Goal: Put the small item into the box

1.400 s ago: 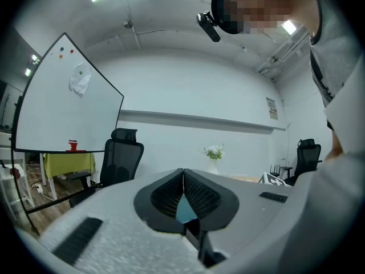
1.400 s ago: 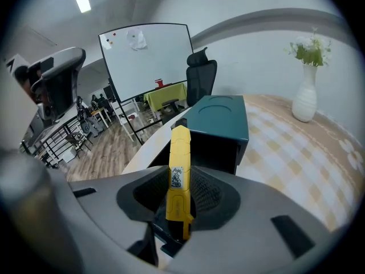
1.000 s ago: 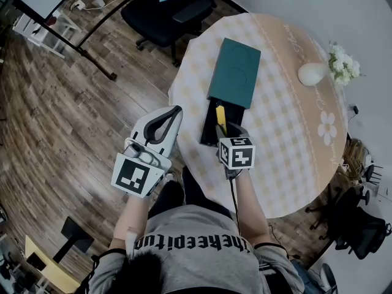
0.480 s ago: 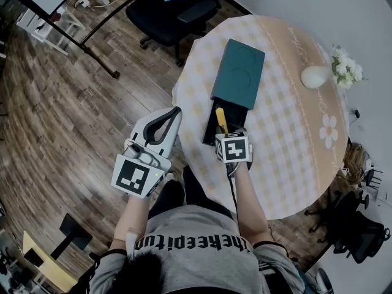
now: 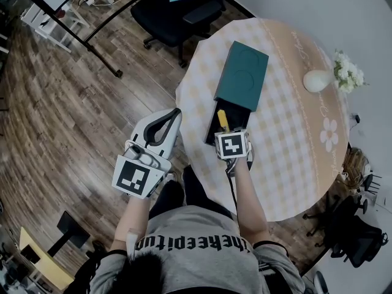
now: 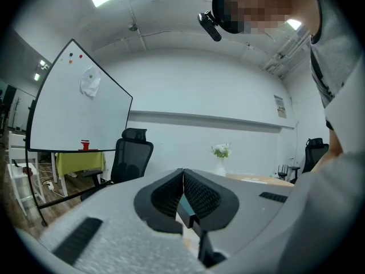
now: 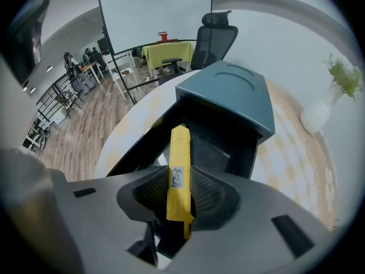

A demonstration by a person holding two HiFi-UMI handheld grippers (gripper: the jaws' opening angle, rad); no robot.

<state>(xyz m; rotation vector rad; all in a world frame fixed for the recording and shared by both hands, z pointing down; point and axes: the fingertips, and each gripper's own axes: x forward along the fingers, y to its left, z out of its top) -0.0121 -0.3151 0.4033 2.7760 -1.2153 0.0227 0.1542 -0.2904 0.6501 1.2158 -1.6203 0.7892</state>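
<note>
Both jaws of the right gripper (image 7: 180,181) clamp the yellow stick-shaped item (image 7: 178,153) over the open box (image 7: 225,96) by the surface's (image 5: 294,139) near edge. Released tilted, it could snag the rim. The left gripper (image 6: 183,196) is closed on nothing.

— Which one's the small item?
— The yellow bar (image 7: 178,153): long, slim, pointed at the far end, with a small pale label on its face. It sits low in the middle of the right gripper view, pinched between the jaws of the right gripper (image 7: 178,182).
— And the box (image 5: 214,127)?
— Black, lying slantwise in the middle of the head view. Its teal lid (image 5: 242,74) covers the far end toward the upper right, so the near end is open, and the bar's tip hangs over that opening
</note>
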